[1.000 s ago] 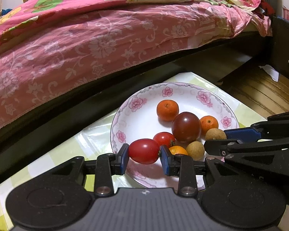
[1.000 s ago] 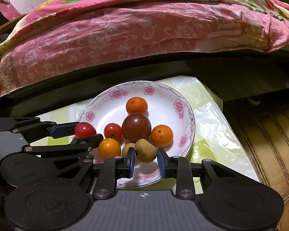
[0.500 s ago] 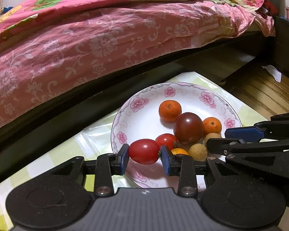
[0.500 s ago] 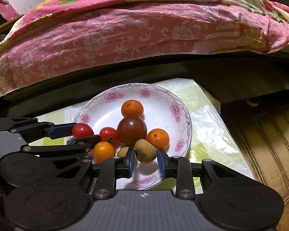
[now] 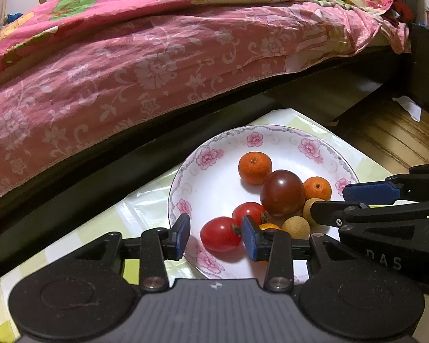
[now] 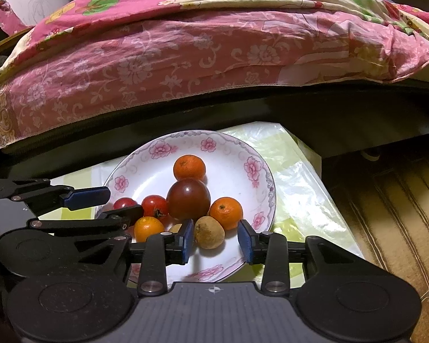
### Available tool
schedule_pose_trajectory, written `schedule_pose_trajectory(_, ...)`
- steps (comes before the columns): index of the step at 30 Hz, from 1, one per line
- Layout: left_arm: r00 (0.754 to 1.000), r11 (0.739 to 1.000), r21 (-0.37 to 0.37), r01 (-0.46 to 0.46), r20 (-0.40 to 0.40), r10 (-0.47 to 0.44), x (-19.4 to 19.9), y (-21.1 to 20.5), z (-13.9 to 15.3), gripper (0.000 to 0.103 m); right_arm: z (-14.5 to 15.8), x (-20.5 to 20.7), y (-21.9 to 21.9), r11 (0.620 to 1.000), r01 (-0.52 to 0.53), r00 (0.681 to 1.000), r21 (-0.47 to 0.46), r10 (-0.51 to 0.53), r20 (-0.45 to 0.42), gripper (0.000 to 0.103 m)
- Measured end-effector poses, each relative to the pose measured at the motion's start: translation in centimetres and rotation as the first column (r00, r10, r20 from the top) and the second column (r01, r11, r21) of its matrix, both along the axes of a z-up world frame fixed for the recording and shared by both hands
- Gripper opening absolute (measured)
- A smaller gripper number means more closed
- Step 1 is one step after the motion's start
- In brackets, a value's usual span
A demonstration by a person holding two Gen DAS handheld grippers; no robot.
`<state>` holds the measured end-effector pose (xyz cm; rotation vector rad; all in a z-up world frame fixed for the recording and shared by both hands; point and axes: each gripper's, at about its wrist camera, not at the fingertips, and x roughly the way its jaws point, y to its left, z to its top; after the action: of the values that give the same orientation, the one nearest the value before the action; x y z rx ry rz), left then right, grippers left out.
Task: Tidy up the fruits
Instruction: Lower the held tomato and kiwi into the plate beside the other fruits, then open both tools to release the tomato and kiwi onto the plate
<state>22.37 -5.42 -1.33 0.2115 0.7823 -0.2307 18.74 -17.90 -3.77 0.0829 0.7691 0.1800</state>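
A white floral plate (image 5: 214, 154) (image 6: 237, 157) holds several fruits: oranges, red tomatoes, a big dark tomato (image 5: 282, 193) (image 6: 188, 199) and brown longans. My left gripper (image 5: 216, 237) is open over the plate's near left; a red tomato (image 5: 220, 233) (image 6: 125, 203) lies loose between its pads on the plate. My right gripper (image 6: 216, 238) is open over the plate's near edge; a brown longan (image 6: 209, 232) (image 5: 312, 208) lies loose between its pads. Each gripper shows in the other's view.
The plate stands on a low table with a green checked plastic cover (image 6: 297, 188). A bed with a pink floral quilt (image 5: 145, 57) runs behind it. Wooden floor (image 6: 400, 214) lies to the right, past the table's edge.
Both grippers have opened. The left let go of the red tomato and the right let go of the longan; both fruits now rest on the plate.
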Motion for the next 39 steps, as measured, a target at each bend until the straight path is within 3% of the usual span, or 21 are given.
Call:
schedule_pose_trajectory(13,1.0,1.0,0.0,-0.008,0.003,0.008,0.0,0.0,0.0,0.049,0.0,0.1,-0.1,1.0,0.001,1.0,-0.003,-0.001,0.002,0.033)
schedule_pose_trajectory(39,0.998,0.998,0.038,-0.051,0.049,0.049,-1.0,0.4,0.3,0.074,0.3,0.0,-0.7,1.0,0.027,1.0,0.002,-0.027,0.015,0.039)
